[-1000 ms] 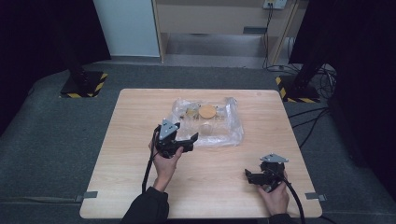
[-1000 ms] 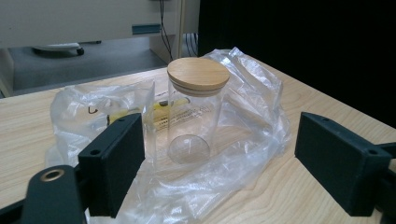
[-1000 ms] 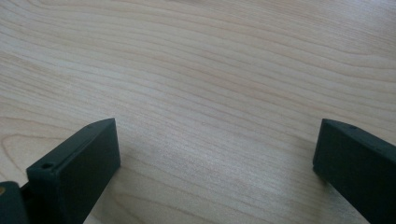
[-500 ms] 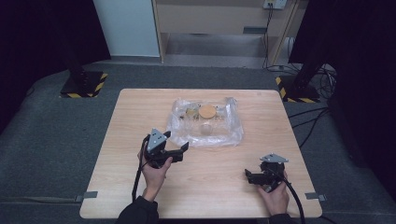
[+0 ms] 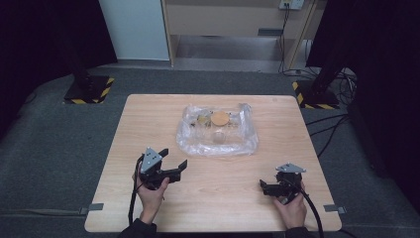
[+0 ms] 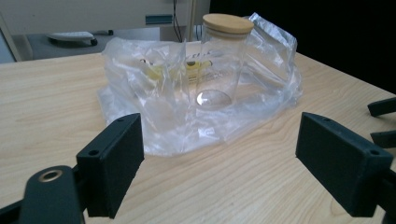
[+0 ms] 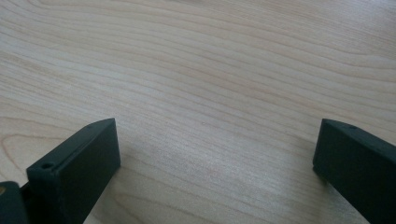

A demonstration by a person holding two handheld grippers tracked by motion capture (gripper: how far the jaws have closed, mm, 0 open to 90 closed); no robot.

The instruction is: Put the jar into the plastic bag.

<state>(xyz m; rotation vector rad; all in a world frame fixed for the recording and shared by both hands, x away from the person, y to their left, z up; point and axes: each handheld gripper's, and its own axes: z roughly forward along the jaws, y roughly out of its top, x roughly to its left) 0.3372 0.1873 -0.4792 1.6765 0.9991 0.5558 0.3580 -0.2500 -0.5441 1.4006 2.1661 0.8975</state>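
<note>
A crumpled clear plastic bag (image 5: 218, 134) lies at the middle of the wooden table (image 5: 148, 114). Inside it stands a glass jar with a round wooden lid (image 5: 220, 119); something yellowish lies beside it. In the left gripper view the jar (image 6: 219, 60) stands upright in the bag (image 6: 154, 102), well beyond the jaws. My left gripper (image 5: 173, 159) sits near the front left, short of the bag, open and holding nothing (image 6: 224, 154). My right gripper (image 5: 264, 188) rests near the front right, open over bare wood (image 7: 215, 158).
Grey carpet surrounds the table. Two black stand bases with yellow-black tape (image 5: 89, 90) (image 5: 317, 94) sit behind it, with a wooden cabinet (image 5: 233, 20) and cables (image 5: 341, 79) farther back. The right gripper's jaw tips (image 6: 383, 121) show at the left gripper view's right edge.
My left gripper has drawn back from the bag's near-left edge toward the person and to the left, staying open. The right gripper has not moved.
</note>
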